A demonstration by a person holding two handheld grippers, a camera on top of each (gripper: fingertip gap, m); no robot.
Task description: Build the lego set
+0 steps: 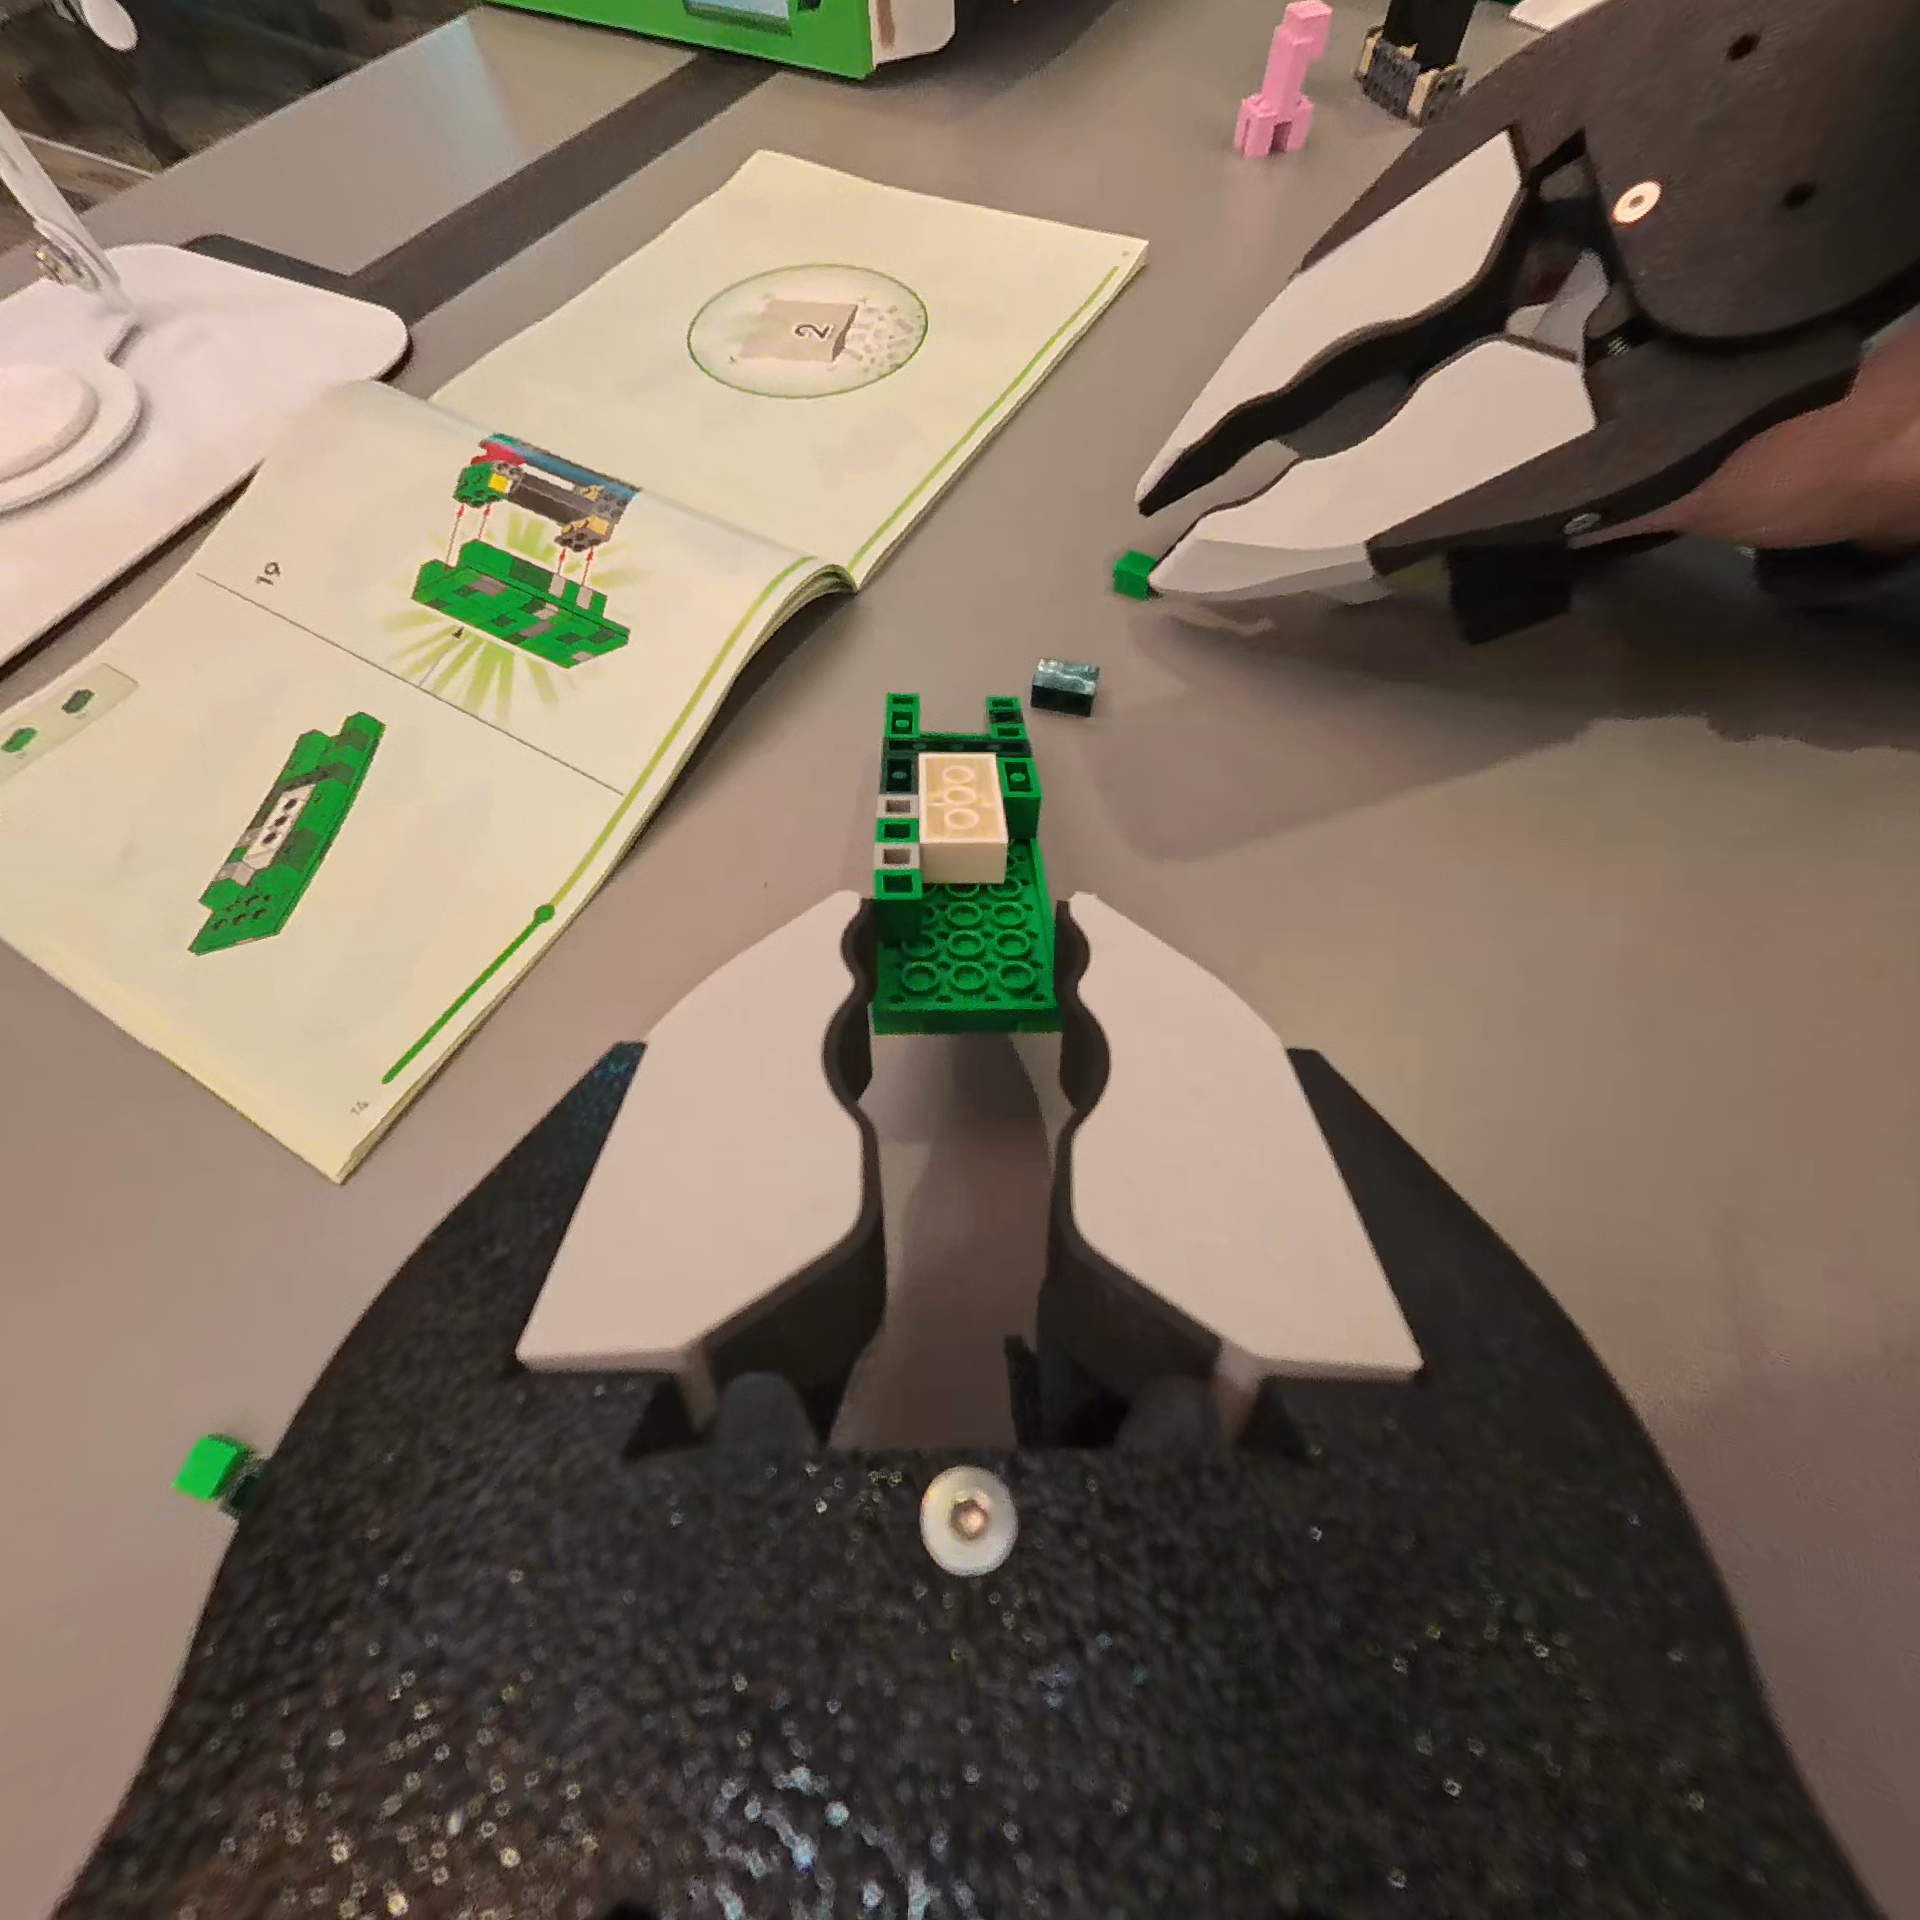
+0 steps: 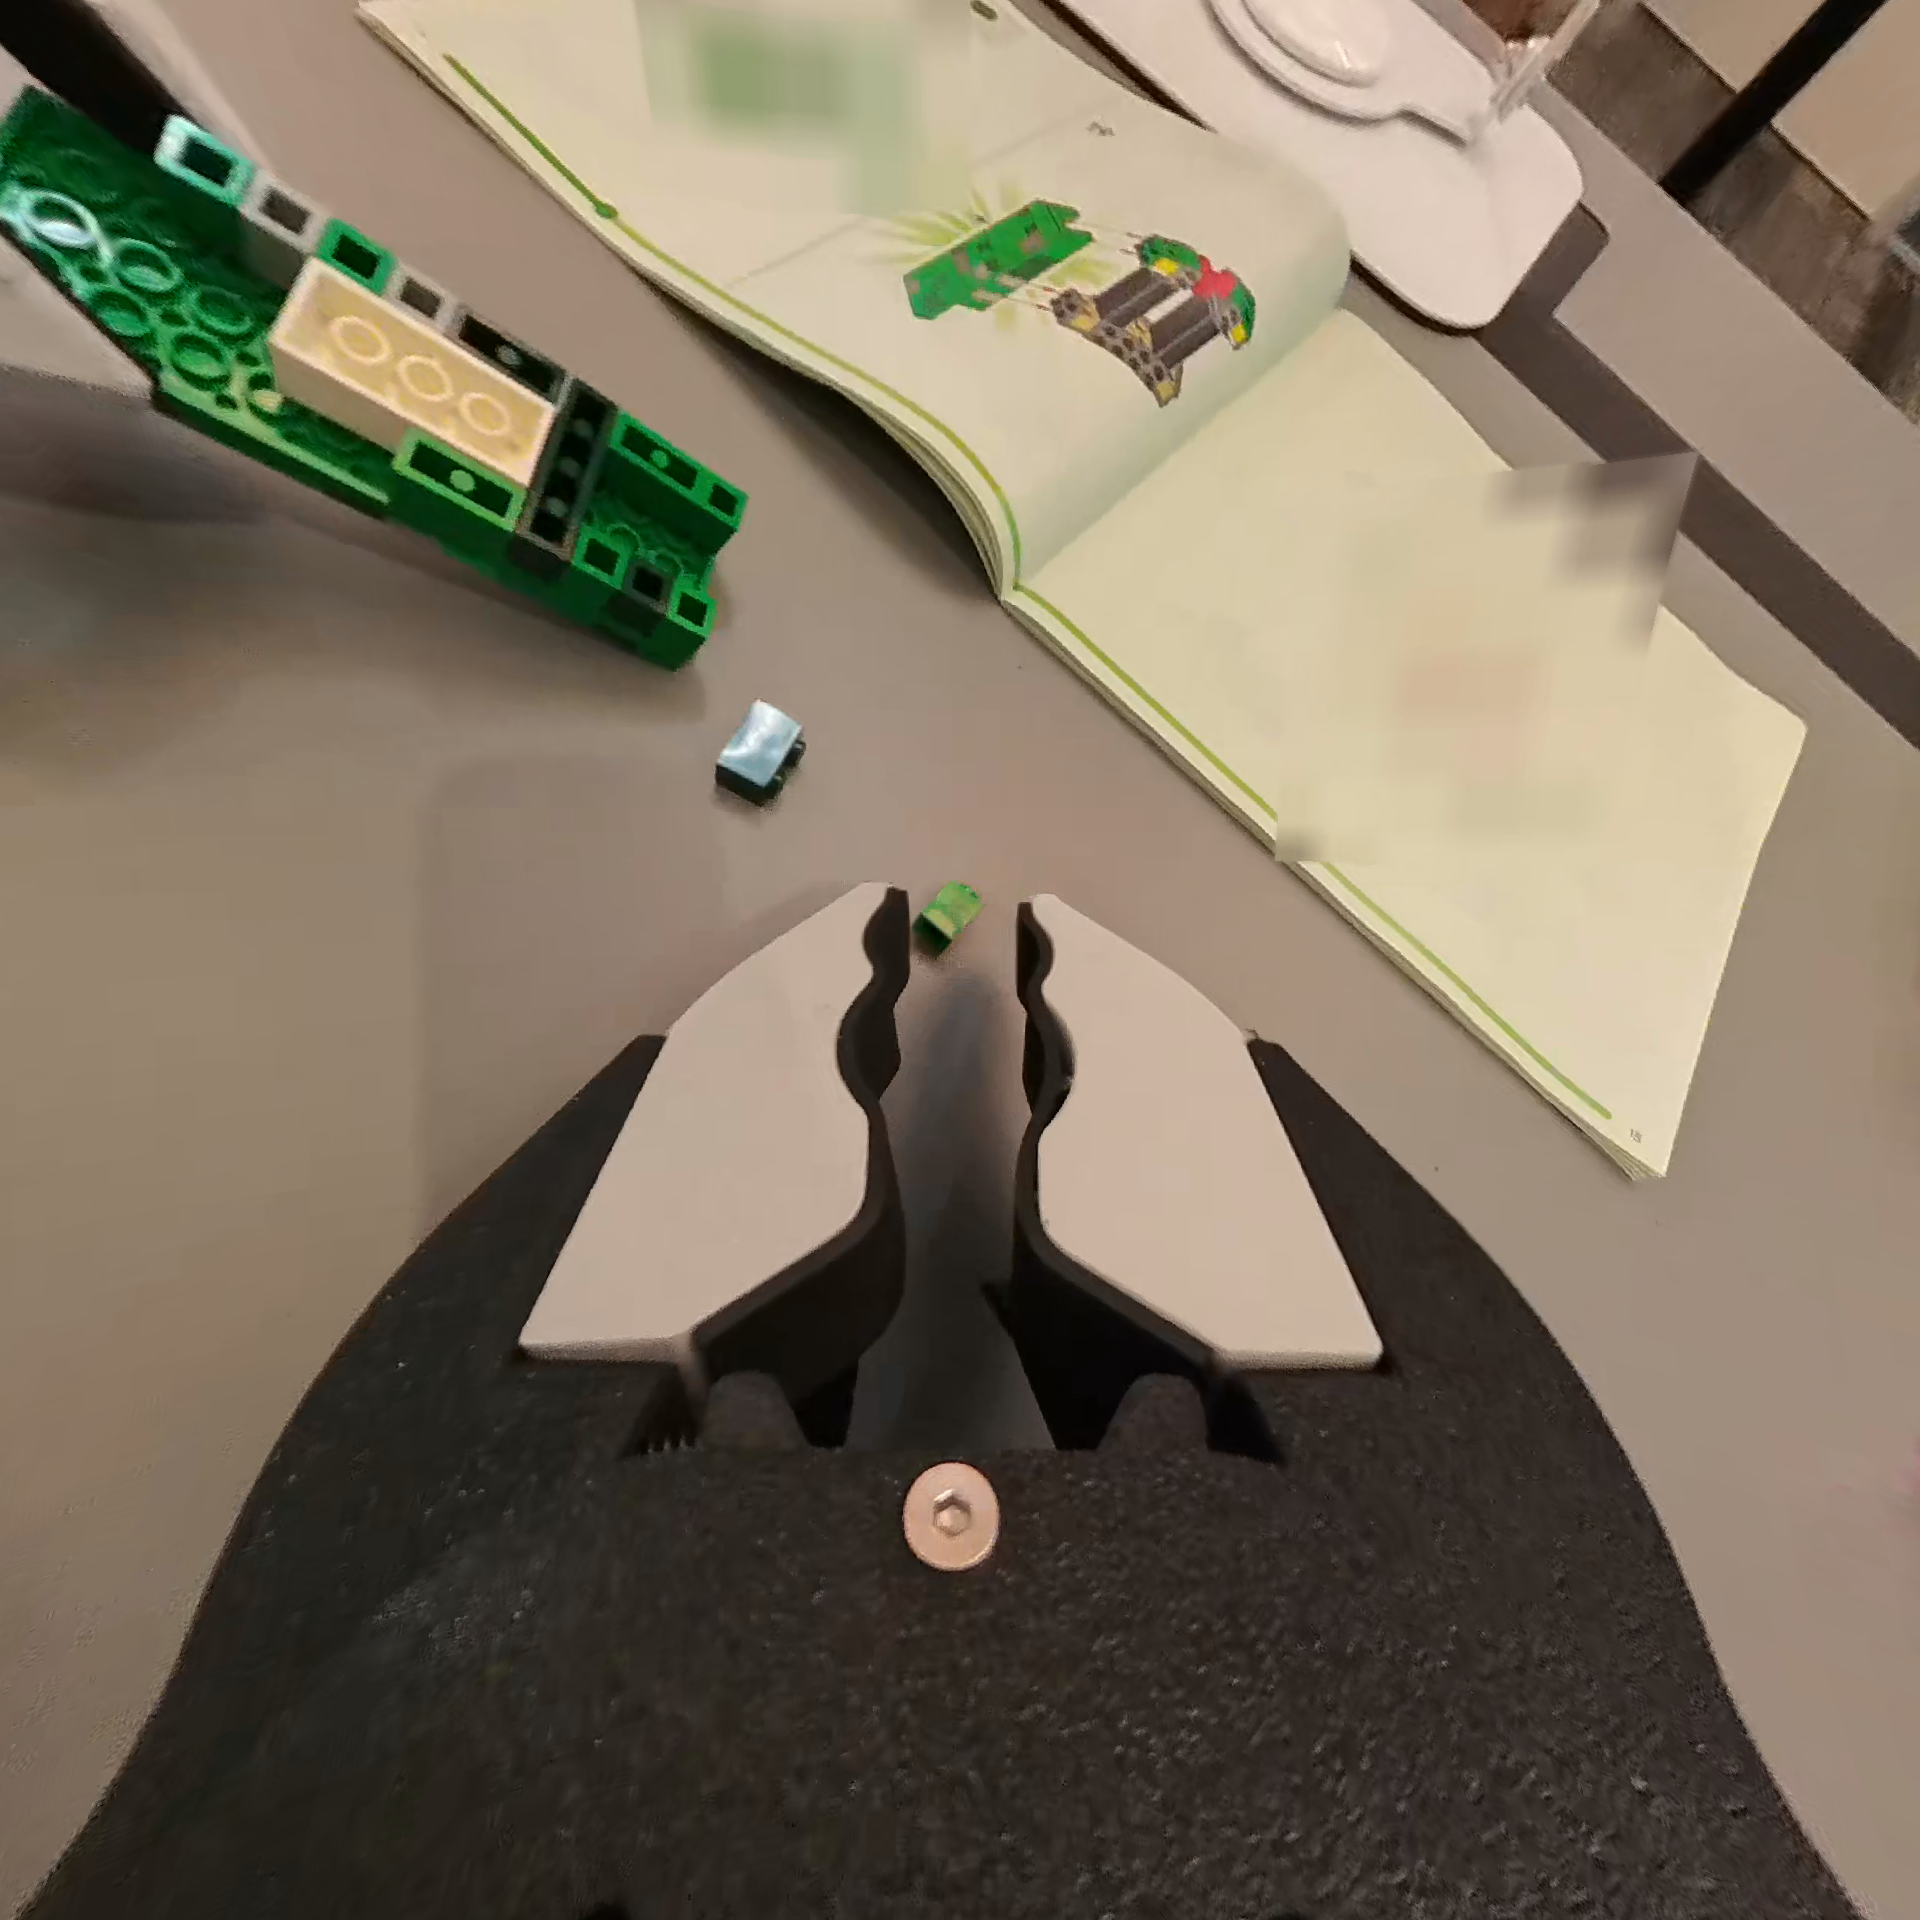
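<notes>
My left gripper (image 1: 961, 940) is shut on the near end of a green Lego assembly (image 1: 961, 966) and holds it by its studded plate. A white brick (image 1: 964, 821) sits on top of the assembly. In the right wrist view the assembly (image 2: 208, 322) hangs tilted above the table at the upper left. My right gripper (image 2: 956, 912) is open and low over the table. A small green brick (image 2: 948, 914) lies between its fingertips, nearer the left finger. In the left wrist view the right gripper (image 1: 1148, 540) is at the upper right with the small green brick (image 1: 1135, 574) at its tip.
A small dark brick (image 1: 1065, 686) (image 2: 761, 753) lies between the assembly and the right gripper. An open instruction booklet (image 1: 623, 582) (image 2: 1247, 499) lies on the grey table. A white stand base (image 1: 156, 343), a pink figure (image 1: 1283, 83), a green box (image 1: 727, 31) and another green brick (image 1: 213, 1465) are around. My right fingertips sit around 15 centimetres from my left ones. About 25 centimetres separates my right fingertips from the pink figure (image 1: 1283, 83).
</notes>
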